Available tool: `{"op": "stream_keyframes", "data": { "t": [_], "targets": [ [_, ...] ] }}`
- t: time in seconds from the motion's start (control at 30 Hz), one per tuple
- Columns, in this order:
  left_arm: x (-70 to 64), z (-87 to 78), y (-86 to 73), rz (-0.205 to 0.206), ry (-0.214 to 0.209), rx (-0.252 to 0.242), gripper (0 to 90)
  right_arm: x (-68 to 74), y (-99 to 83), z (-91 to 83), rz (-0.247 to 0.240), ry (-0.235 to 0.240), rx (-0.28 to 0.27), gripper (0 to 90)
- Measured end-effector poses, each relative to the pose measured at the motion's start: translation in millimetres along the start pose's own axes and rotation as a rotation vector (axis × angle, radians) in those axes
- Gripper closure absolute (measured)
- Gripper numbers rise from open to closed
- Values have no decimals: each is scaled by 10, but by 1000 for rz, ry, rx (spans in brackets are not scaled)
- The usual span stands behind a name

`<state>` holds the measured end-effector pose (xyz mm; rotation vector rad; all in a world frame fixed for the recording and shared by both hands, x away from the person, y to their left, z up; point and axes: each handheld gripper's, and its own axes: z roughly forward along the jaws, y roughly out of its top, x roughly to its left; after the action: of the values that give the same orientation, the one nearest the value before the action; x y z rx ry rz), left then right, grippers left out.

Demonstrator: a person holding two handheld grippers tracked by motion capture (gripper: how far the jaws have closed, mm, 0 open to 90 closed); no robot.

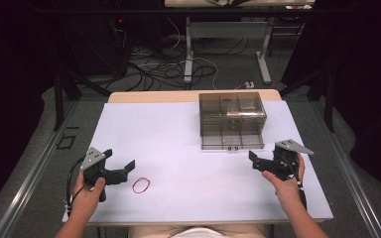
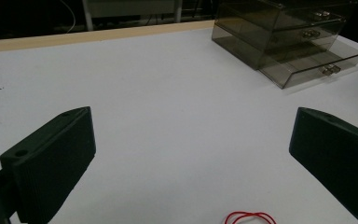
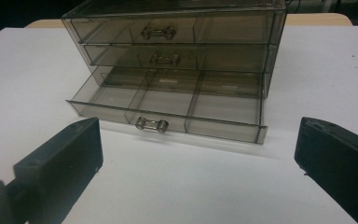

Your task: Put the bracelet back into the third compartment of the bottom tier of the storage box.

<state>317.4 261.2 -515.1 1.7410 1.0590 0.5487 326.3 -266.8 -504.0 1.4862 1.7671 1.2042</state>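
Note:
A smoky clear three-drawer box [image 1: 232, 120] stands on the white table top [image 1: 178, 144], right of centre. Its bottom drawer [image 3: 168, 105] is pulled out, divided into compartments that look empty, with a small metal handle [image 3: 151, 124] on its front. A red rubber band [image 1: 141, 185] lies flat near the front left. My left gripper [image 1: 120, 159] hovers just left of the band, open and holding nothing. Its jaws stand wide apart in the left gripper view [image 2: 191, 126], the band [image 2: 249, 217] low between them. My right gripper [image 1: 254, 161] is open in front of the drawer, empty [image 3: 198, 135].
The table's wooden far edge [image 1: 154, 95] lies behind the box. Beyond it are cables on the floor [image 1: 158, 69] and the legs of another table [image 1: 188, 49]. Dark frame bars [image 1: 59, 99] flank both sides. Bare table surface spreads between the two grippers.

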Motion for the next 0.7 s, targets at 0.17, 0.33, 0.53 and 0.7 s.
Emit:
{"op": "stream_keyframes", "data": {
  "t": [0.17,0.33,0.53,0.7],
  "targets": [
    [11,-2,-3,-26,-10,14,7,-30,-16,22,8,-19,2,9],
    [18,-5,11,-4,5,24,33,-20,-19,46,18,-8,20,11],
    [-7,-9,6,2,0,32,48,32,-5,38,-3,4,14,18],
    [-15,-8,4,4,7,33,53,128,18,40,-13,38,24,41]
  ]
}}
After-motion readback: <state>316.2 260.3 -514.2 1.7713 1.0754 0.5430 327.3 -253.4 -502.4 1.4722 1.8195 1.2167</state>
